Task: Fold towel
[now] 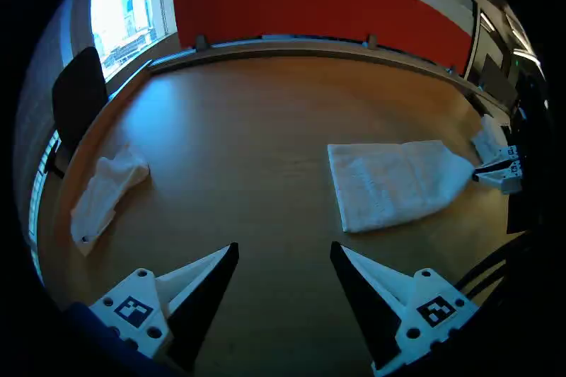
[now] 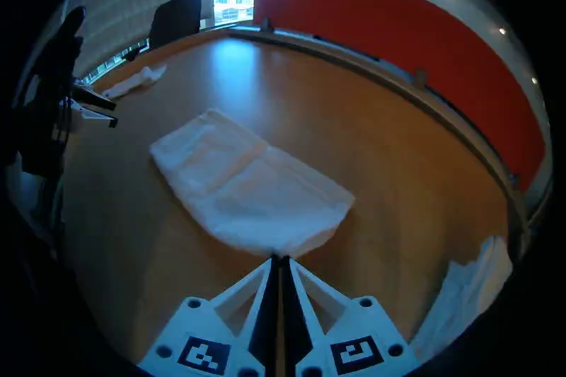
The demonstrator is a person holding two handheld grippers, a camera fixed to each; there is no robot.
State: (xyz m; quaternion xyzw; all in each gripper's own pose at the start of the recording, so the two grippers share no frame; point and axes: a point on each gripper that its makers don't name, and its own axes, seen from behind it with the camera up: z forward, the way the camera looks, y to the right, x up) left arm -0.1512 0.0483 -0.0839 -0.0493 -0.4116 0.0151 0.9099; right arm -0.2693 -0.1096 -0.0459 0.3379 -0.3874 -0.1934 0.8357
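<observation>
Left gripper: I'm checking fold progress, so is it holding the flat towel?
No, the left gripper is open above the bare table, apart from the flat towel.

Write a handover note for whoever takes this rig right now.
Left tool: open, empty, above the table.
Right tool: shut on the towel, pinching its near edge.
Towel: lies flat on the table and looks folded over once.
Cloth: crumpled near the table's edge, apart from the towel.
Left to do: probably carry the pinched edge across to finish the fold, then let go.
</observation>
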